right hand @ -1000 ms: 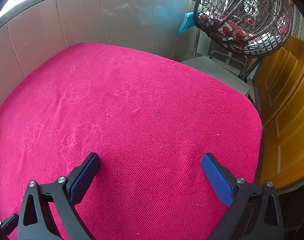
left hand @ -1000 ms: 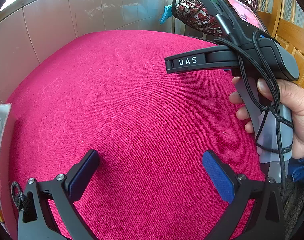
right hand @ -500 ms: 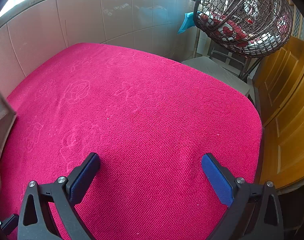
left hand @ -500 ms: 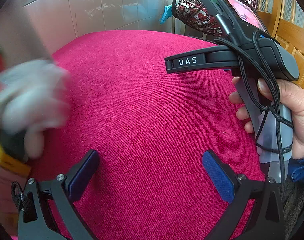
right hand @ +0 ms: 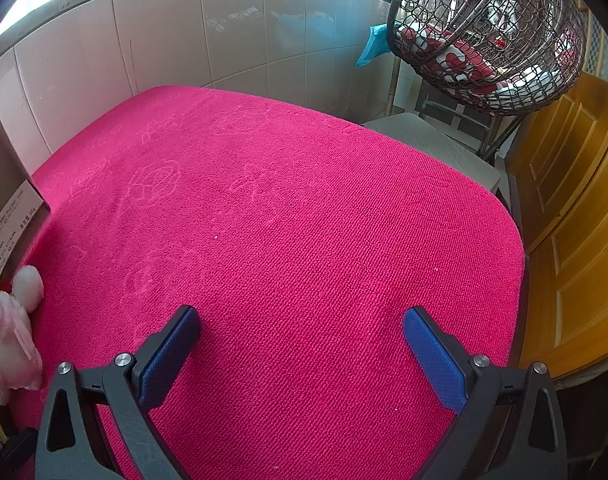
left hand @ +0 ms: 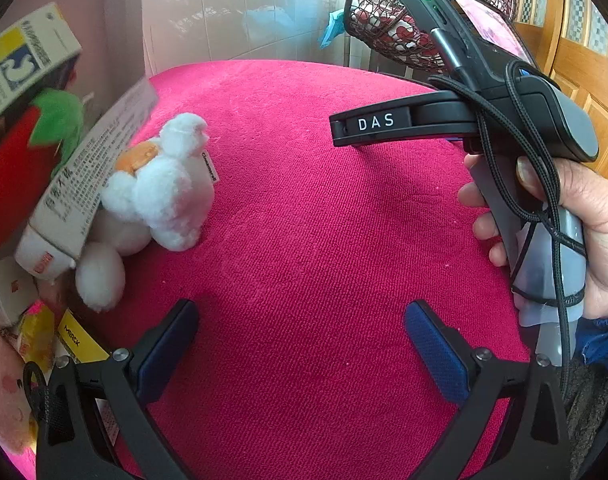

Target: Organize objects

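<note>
Magenta cloth (left hand: pixel 304 240) carries a heap at its left edge: white plush toy (left hand: pixel 164 192), boxes (left hand: pixel 88 176). Left gripper (left hand: pixel 300 344) and right gripper (right hand: pixel 302 344) are held spread, empty. Sorting judged unstarted; the plush would be approached first.

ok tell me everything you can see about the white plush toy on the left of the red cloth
The white plush toy is fluffy, made of rounded puffs with an orange patch near its top and a small sewn tag with dark lettering on its side. It sits on the pink-red cloth at the left edge of the left wrist view. A printed carton leans on or over it, hiding part of it. Neither gripper touches it. In the right wrist view only its edge shows.
</note>
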The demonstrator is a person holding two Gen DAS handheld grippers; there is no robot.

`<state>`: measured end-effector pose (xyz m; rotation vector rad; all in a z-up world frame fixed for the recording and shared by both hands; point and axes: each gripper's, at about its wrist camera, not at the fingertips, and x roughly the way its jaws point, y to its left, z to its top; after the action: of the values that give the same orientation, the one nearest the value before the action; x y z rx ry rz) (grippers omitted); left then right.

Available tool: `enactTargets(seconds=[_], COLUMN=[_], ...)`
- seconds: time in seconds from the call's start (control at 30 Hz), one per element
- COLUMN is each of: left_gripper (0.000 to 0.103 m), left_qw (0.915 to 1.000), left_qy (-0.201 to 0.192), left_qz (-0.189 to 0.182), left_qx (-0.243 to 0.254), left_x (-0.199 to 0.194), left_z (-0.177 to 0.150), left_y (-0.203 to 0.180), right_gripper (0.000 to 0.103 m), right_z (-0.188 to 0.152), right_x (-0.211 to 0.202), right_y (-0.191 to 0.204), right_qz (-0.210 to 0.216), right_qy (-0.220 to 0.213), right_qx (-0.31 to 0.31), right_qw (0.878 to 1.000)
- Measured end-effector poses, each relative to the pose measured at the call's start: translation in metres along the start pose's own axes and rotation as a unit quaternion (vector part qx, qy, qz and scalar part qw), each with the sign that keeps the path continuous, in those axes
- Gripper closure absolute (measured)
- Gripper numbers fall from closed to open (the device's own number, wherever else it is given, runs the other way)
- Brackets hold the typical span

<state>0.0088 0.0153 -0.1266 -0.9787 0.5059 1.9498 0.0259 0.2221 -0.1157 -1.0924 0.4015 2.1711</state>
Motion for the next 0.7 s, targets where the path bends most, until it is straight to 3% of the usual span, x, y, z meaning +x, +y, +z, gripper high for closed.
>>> enactTargets(seconds=[0.7], left_gripper=[0.0], left_qw=[1.0], left_qy=[0.001], left_qz=[0.0], left_qx=[0.0], left_x=[-0.008], left_z=[-0.005], left_y=[-0.002], right_gripper=[0.0], right_z=[0.001], right_x=[0.001], right_y=[-0.004], right_qz=[0.0], right_qy=[-0.001], right_qx=[0.0], right_qw=[1.0])
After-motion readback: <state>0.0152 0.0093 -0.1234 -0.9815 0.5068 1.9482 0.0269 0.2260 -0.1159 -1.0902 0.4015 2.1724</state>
